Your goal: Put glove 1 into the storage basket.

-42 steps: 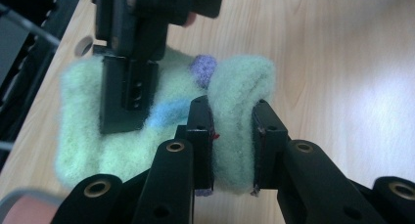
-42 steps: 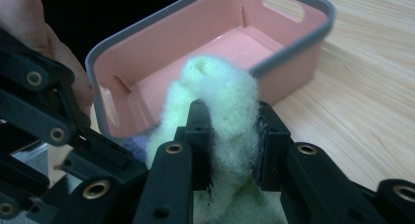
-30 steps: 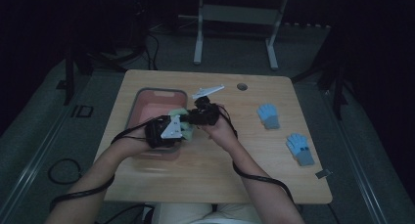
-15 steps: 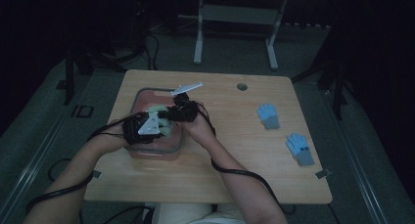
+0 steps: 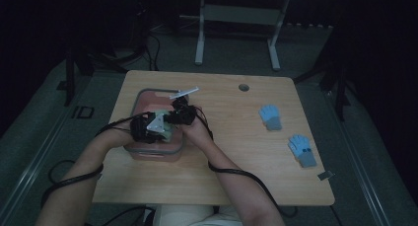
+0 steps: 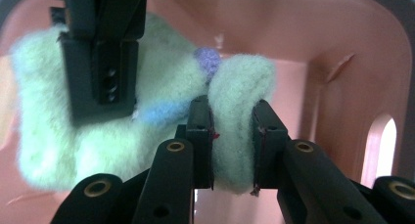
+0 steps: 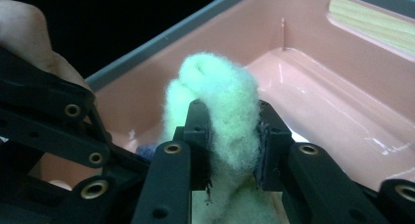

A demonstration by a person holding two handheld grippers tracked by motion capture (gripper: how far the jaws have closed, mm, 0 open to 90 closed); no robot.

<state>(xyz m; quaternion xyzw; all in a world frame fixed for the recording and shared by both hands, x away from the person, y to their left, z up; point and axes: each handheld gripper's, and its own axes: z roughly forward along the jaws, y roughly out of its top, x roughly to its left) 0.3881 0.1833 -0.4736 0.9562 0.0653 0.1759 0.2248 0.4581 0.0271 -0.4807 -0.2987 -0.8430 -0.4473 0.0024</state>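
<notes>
Left claw (image 6: 233, 141) clamped on a fold of pale green fuzzy glove (image 6: 161, 101); right claw (image 7: 234, 141) clamped on another fold of it. Glove hangs over pink bin (image 5: 143, 98) at desk (image 5: 231, 152) left. Two blue gloves (image 5: 270, 116) well apart, right side.

Fluffy pale-green glove (image 6: 161, 106), w/ blue and purple patches, bunched up and held over pink bin (image 5: 148, 98) w/ grey rim.
</notes>
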